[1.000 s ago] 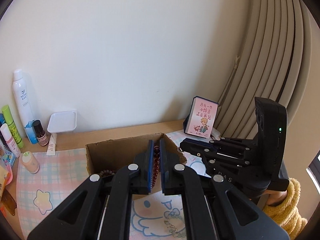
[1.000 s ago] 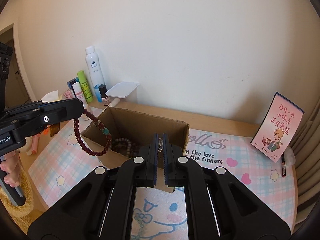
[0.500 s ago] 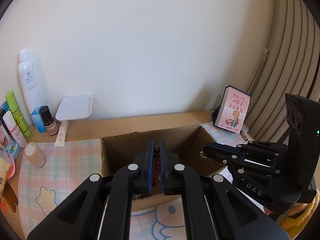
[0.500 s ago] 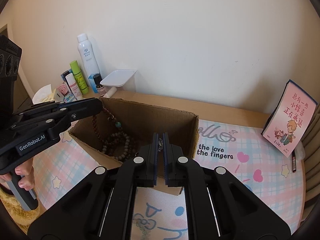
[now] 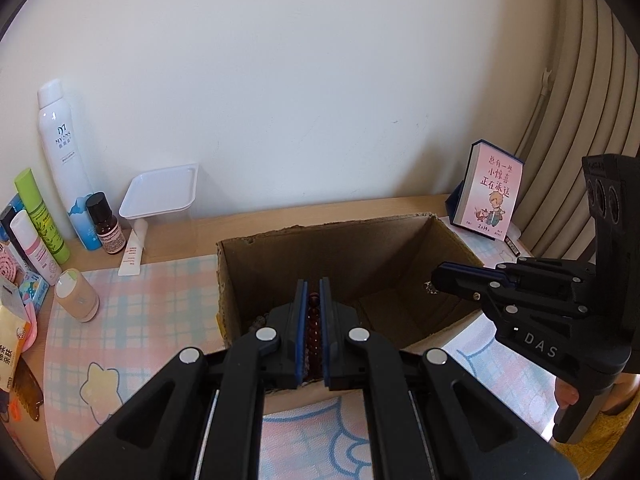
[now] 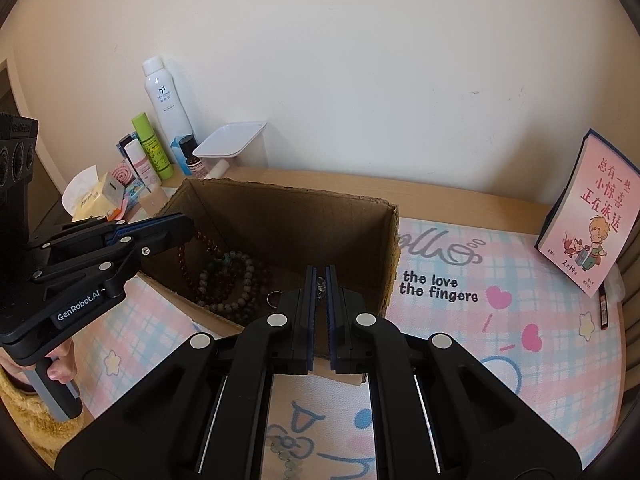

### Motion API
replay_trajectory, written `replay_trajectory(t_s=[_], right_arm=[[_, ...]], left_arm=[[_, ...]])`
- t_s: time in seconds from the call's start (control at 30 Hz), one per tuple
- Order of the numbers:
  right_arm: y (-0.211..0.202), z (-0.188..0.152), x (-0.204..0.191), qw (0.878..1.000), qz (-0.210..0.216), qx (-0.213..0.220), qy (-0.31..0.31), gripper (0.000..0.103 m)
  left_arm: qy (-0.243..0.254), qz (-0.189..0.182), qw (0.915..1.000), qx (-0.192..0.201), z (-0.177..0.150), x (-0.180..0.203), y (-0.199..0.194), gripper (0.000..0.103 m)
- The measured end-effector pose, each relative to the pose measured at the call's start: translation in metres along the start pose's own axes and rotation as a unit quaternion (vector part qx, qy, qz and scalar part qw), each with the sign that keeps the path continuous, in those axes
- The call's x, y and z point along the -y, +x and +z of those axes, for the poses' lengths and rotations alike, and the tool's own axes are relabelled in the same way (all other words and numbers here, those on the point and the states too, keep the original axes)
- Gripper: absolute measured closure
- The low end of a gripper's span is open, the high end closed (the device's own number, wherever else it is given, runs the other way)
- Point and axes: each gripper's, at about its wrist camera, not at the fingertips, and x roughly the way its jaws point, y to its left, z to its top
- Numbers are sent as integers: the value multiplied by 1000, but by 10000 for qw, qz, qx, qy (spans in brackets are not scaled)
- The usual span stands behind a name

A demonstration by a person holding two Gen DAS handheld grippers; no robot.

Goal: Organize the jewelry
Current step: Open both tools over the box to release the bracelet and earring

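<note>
Left wrist view: left gripper (image 5: 313,312) is clamped on the dark red bead bracelet (image 5: 313,334), poised over the cardboard box (image 5: 280,240).
Right wrist view: right gripper (image 6: 320,292) pinches a small metal charm (image 6: 320,285) near the box's front wall; a pale bead strand (image 6: 240,280) already lies inside.
Bracelet position: it hangs past the rim into the box.
Doing it well: lower until the beads rest on the pile, then part the left jaws.
Risk: a high release may snag the rim.
</note>
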Motion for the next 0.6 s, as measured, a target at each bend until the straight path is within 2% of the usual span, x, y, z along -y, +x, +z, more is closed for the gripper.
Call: replay_trajectory(t_s=[0.27, 0.43, 0.47, 0.53, 0.6], right_arm=[[-1, 0, 2, 9999, 59, 28, 123, 98], [-2, 0, 4, 9997, 137, 62, 206, 97], [-2, 0, 4, 9996, 156, 77, 212, 96], [-5, -1, 6, 9994, 197, 145, 264, 90], [-8, 0, 8, 9990, 251, 216, 312, 88]], left_arm=[[69, 125, 9999, -38, -3, -1, 2, 97], [93, 109, 9999, 16, -3, 1, 0, 87], [104, 95, 9999, 29, -3, 2, -1, 86], [87, 67, 9999, 52, -3, 1, -3, 74], [61, -22, 10000, 73, -4, 2, -6, 73]])
